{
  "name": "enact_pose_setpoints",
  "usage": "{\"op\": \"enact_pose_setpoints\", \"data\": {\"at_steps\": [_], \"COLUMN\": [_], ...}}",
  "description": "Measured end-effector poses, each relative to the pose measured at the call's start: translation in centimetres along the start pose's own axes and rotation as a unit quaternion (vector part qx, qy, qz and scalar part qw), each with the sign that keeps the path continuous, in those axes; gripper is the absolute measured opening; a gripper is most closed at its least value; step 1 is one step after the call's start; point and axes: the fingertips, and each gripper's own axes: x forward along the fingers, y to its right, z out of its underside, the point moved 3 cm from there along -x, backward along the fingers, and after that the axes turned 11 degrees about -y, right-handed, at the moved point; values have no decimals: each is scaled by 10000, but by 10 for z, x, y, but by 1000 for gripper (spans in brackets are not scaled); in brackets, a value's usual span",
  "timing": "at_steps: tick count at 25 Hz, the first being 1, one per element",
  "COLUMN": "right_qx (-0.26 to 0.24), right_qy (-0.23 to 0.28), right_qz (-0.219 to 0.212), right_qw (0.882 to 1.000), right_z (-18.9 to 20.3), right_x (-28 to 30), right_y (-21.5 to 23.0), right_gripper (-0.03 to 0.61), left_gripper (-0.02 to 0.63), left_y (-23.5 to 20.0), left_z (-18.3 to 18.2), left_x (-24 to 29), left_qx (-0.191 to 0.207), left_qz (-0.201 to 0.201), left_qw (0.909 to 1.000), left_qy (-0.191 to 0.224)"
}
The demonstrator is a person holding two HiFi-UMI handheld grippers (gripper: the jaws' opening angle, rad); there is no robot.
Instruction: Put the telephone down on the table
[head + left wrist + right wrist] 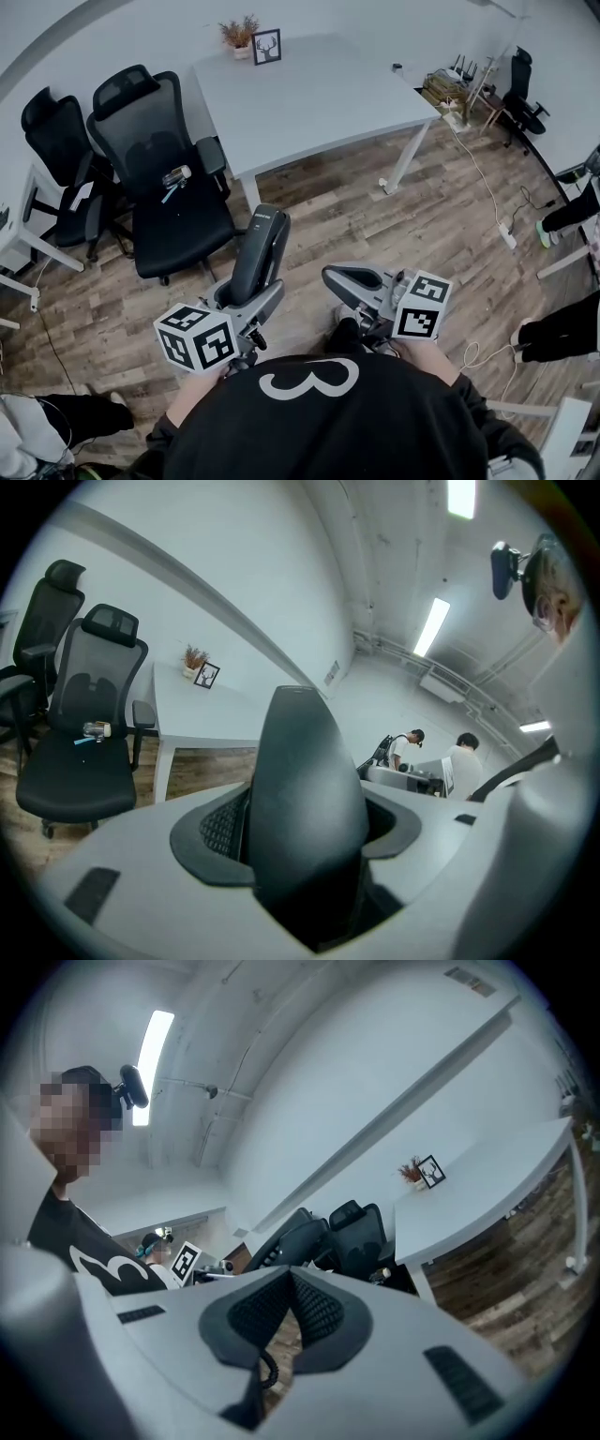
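Telephone handset (261, 251) is off the table, held up in the air above the wooden floor (422, 216). The white table (319, 94) stands well apart from it, farther out ahead. Two black office chairs (164, 187) sit to the table's left, the nearer one just beside its corner.

The left gripper (255, 298) pinches the dark handset at its lower end, so the handset rises upright and leans slightly toward the table. In the left gripper view, the handset (305, 761) fills the space between the grey jaws, which press on it from both sides. The right gripper (330, 277) hangs just beside it. In the right gripper view its jaws (289, 1283) are pressed together at the tips, and a coiled black cord (269, 1371) shows in the slit lower down; I cannot tell whether the jaws touch the cord. Each gripper carries a marker cube (195, 337).

On the table's far edge stand a small framed picture (267, 47) and a potted plant (241, 36), touching or nearly so. A small clear object (175, 176) lies on the nearer chair's seat.
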Motion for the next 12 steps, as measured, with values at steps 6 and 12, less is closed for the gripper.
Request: {"op": "enact_pose_setpoints", "data": {"at_steps": [6,12], "right_qx": [362,500], "right_qy": [-15,-169], "right_qz": [-59,-175], "right_qw": [9993,9985], "right_z": [-3,-26], "right_x": [-16,-22], "right_y": [65,137], "right_gripper": [8,8], "left_gripper": [295,295], "left_y": [-7,-18], "left_z": [-12,-44], "left_x": [53,120], "left_qx": [-233,-368], "left_qz": [-161,-273], "left_qw": [9994,9985], "left_qy": [-197,-310]}}
